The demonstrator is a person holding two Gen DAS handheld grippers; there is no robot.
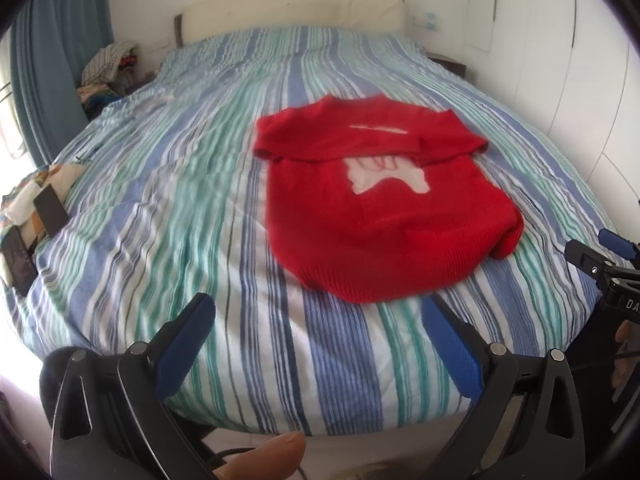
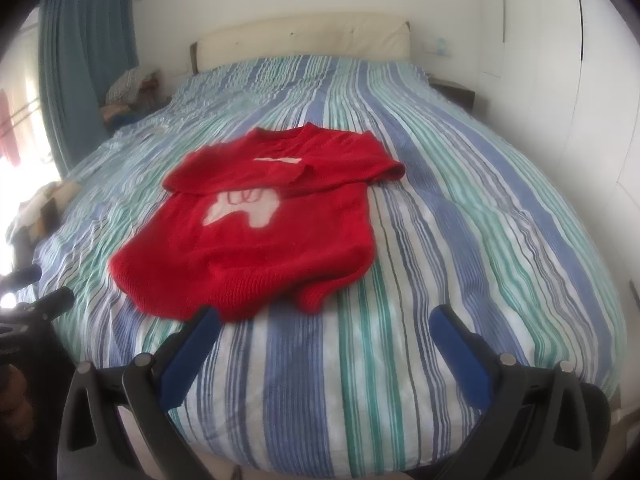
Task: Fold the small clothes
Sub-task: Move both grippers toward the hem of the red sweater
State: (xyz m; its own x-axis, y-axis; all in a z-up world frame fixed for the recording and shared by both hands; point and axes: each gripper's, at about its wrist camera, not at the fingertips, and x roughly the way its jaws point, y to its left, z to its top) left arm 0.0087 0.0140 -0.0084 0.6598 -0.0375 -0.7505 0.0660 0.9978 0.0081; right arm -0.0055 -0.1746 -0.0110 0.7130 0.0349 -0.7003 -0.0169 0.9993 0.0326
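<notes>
Red sweater (image 1: 372, 200) lies mid-bed on the striped bed (image 1: 192, 208), both sleeves already folded across the chest. Left tool (image 1: 316, 320) and right tool (image 2: 324, 320) both released, jaws spread, holding nothing, hovering just short of the hem. Step: likely the final fold. Next: pinch the 2 hem corners, carry toward the collar.

- Striped bedspread (image 1: 224, 184) in blue, green and white covered the bed.
- Cream headboard (image 1: 292, 6) stood against the far wall.
- Blue curtain (image 1: 52, 40) hung on the left.
- Pile of clothes (image 1: 108, 60) lay beside the curtain.
- White wardrobe doors (image 1: 560, 40) lined the right side.
- Dark nightstand (image 2: 456, 92) was just beside the bed's far right corner.
</notes>
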